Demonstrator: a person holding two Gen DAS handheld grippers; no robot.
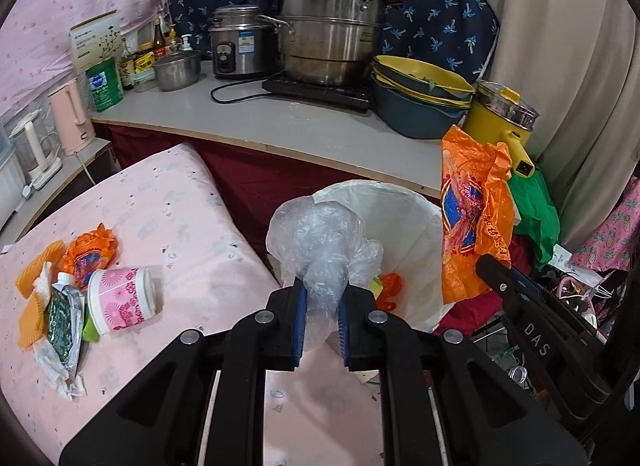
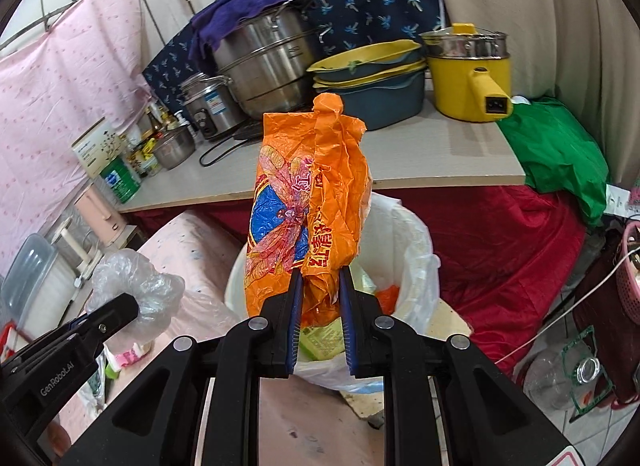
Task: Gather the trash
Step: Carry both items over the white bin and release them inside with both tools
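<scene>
blue pads, l gripper [image 1: 322, 314]: nearly closed, pinching the neck of a crumpled clear plastic bag [image 1: 320, 242]; bulk of bag puffs out above the fingers, tail hangs below.
blue pads, r gripper [image 2: 320, 318]: nearly closed, clamping the lower part of an orange printed bag [image 2: 308, 205]; bag stands up tall above the fingers, dragonfly print facing cam.
bin [image 2: 404, 234]: white, lined w/ a white liner, sits on floor below the counter edge; already some orange + green scraps inside. r gripper's bag is over the opening; l gripper's bag is at the near-left rim, not clearly over the mouth yet.
step in hand (judgement): carry both bags over the bin and drop them.
how to do well: bring the l gripper further across so the clear bag is fully over the mouth before letting go; orange bag is tall and light, so lower it toward the opening first, else it may tip over the rim. film may cling to pads, so open wide and give it a moment. keep the 2 tools apart; they sit close, side by side.
remaining trash [image 1: 72, 298]: pile on the pink bed cover [image 1: 180, 205], well left of bin: pink floral paper cup on its side, orange wrapper, orange pieces, dark foil packet, tissue.
progress (judgement): partway; pile not yet cleared.
counter [image 1: 280, 125]: pots, rice cooker, bowls, yellow pot; not part of the job.
</scene>
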